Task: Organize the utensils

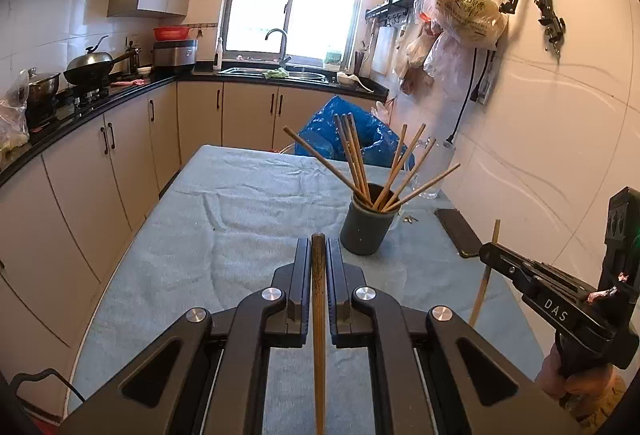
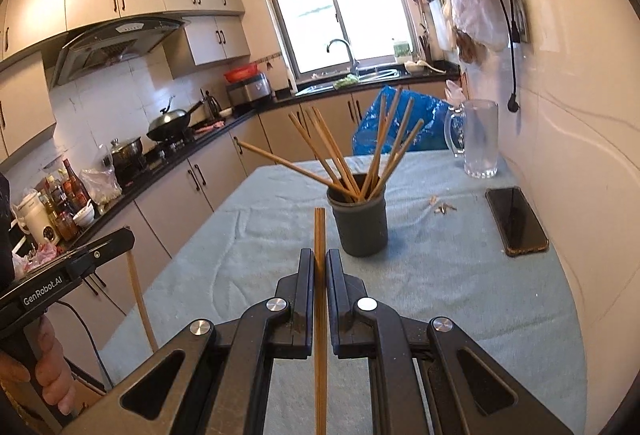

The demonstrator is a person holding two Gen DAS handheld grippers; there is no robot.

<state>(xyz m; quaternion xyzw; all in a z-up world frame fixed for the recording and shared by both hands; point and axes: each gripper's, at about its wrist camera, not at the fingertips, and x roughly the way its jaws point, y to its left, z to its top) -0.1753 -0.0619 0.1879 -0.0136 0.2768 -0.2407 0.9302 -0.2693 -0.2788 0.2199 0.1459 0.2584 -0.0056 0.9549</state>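
Note:
A dark grey cup holding several wooden chopsticks stands on the cloth-covered table; it also shows in the right wrist view. My left gripper is shut on a dark-tipped chopstick, held upright just short of the cup. My right gripper is shut on a lighter chopstick, also near the cup. Each gripper shows in the other's view, the right one and the left one.
A black phone lies right of the cup, small bits beside it. A glass mug stands at the table's far right by the tiled wall. A blue bag sits behind the table. Counters and stove run along the left.

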